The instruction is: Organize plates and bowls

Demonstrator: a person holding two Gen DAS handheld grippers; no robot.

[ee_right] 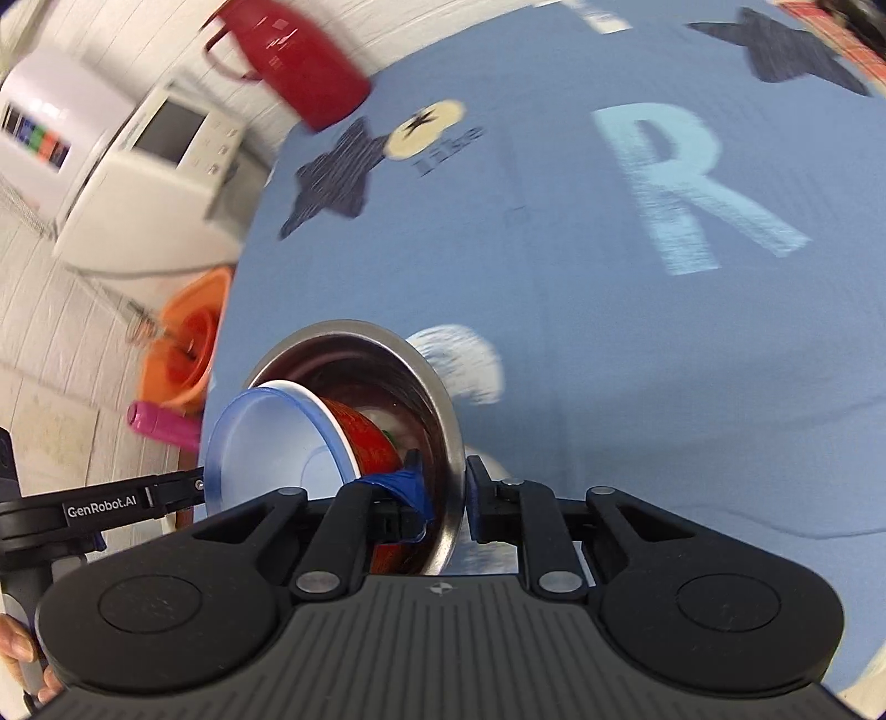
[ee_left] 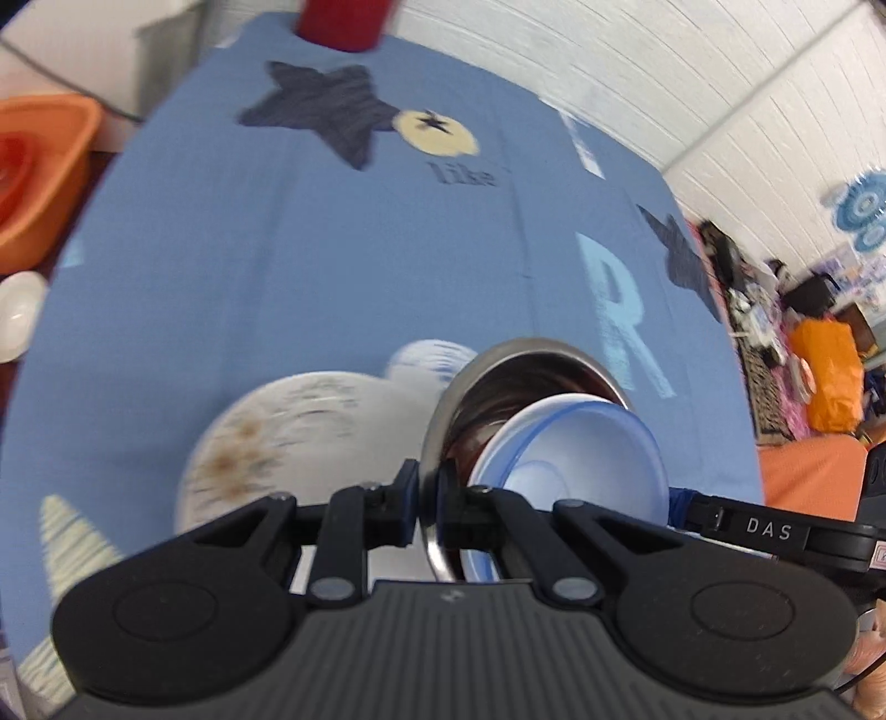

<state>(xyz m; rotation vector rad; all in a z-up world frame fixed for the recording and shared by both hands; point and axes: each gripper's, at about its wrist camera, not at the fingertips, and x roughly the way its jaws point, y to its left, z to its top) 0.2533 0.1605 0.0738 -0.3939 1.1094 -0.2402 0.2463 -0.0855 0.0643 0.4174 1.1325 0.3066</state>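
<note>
A steel bowl [ee_left: 520,354] [ee_right: 360,349] hangs tilted over the blue tablecloth [ee_left: 332,249] [ee_right: 554,277]. Inside it lies a white bowl with a blue rim [ee_left: 570,454] [ee_right: 271,443], red on the outside. My left gripper [ee_left: 429,498] is shut on the steel bowl's near rim. My right gripper [ee_right: 446,487], one finger wrapped in blue tape, is shut on the opposite rim. Each gripper shows at the edge of the other's view. A floral plate [ee_left: 288,437] lies on the cloth just left of the steel bowl.
A red jug [ee_left: 343,22] [ee_right: 299,61] stands at the table's far edge. Off the table's left side are an orange basin [ee_left: 39,166] [ee_right: 188,343], a white bowl [ee_left: 16,315], a pink object [ee_right: 160,423] and a white appliance [ee_right: 166,160]. Cluttered shelves stand to the right.
</note>
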